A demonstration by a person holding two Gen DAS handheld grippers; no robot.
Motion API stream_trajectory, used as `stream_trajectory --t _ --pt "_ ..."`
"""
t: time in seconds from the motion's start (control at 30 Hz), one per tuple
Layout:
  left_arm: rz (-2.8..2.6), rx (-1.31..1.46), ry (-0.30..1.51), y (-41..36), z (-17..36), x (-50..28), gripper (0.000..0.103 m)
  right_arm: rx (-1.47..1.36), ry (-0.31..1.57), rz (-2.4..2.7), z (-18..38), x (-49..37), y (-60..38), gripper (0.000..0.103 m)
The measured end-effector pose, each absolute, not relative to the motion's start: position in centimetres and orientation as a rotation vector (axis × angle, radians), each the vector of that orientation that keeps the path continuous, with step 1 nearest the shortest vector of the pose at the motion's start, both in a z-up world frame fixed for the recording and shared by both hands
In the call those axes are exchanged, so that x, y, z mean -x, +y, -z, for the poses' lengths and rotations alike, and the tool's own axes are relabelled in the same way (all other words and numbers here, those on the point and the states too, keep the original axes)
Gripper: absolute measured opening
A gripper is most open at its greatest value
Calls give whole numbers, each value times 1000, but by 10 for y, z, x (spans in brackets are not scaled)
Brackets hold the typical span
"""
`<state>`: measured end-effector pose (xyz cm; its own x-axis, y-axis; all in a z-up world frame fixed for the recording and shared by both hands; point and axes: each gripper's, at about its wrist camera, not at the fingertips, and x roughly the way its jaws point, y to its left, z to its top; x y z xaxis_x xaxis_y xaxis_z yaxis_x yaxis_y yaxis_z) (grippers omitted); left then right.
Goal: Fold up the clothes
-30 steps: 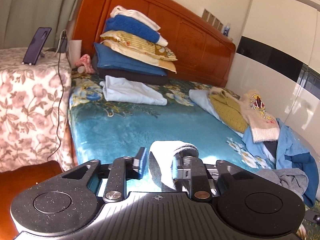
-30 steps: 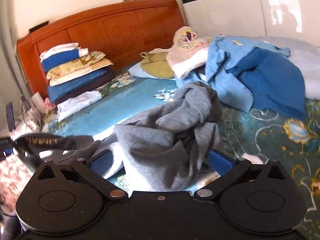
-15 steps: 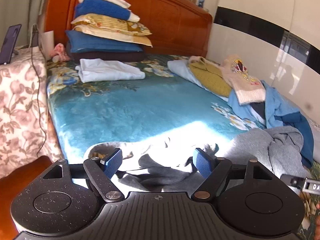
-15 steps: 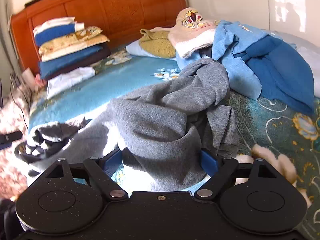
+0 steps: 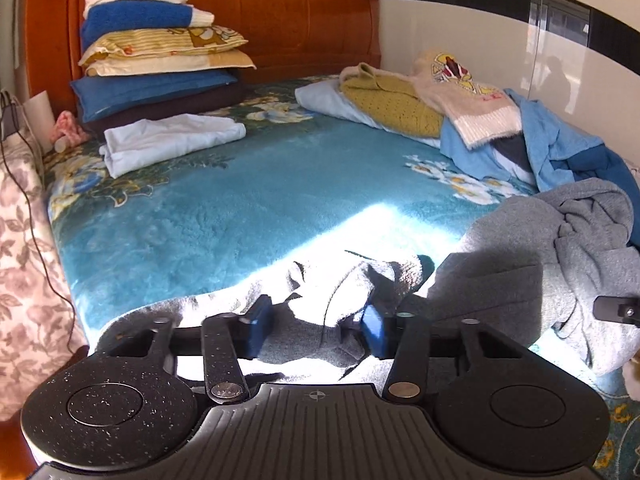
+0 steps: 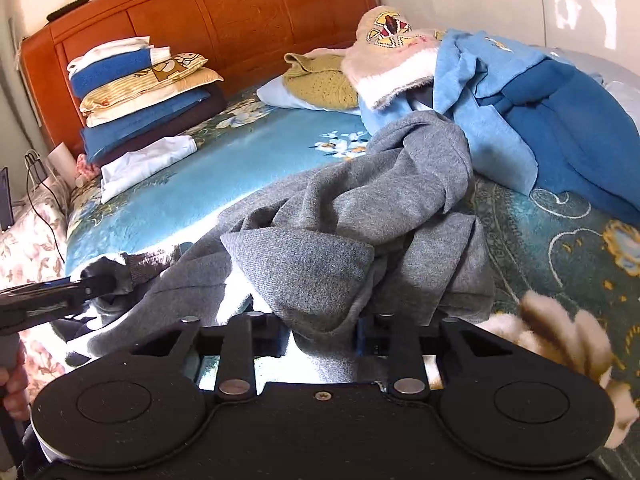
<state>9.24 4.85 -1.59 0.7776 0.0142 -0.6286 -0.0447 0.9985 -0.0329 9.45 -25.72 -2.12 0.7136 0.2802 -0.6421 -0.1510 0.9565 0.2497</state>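
Both fingers (image 5: 256, 330) parted around gray garment (image 6: 360, 216)

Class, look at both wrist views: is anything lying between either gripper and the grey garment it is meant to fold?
Nothing visible does. The grey garment already lies between the fingers of the right gripper, and its sunlit edge lies between those of the left gripper. The other clothes lie farther back.
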Motion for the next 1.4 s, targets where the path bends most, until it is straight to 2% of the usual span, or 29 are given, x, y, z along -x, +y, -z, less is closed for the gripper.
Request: stream_trajectory --t 0.1,0.3,0.77,0.97,1.03,1.13,1.4 --pt "-25 118 650 55 16 -90 20 -271 715 -277 13 -94 -269 21" --pt "-22 228 549 72 -14 -70 10 -522 611 -357 -15 -93 -302 18" --pt "45 328 181 93 -137 -4 10 -650 170 -618 -146 -41 -332 18" --pt "4 286 114 102 -156 0 11 -572 3 -700 -205 -14 -342 18" --pt "-11 285 138 100 -154 -7 11 -550 9 -676 -207 -21 -344 18" --pt "-57 275 215 107 -133 -28 11 -532 117 -602 -190 -55 -345 18" --pt "-151 367 532 128 -46 -82 12 -449 529 -284 -61 -180 -323 19"
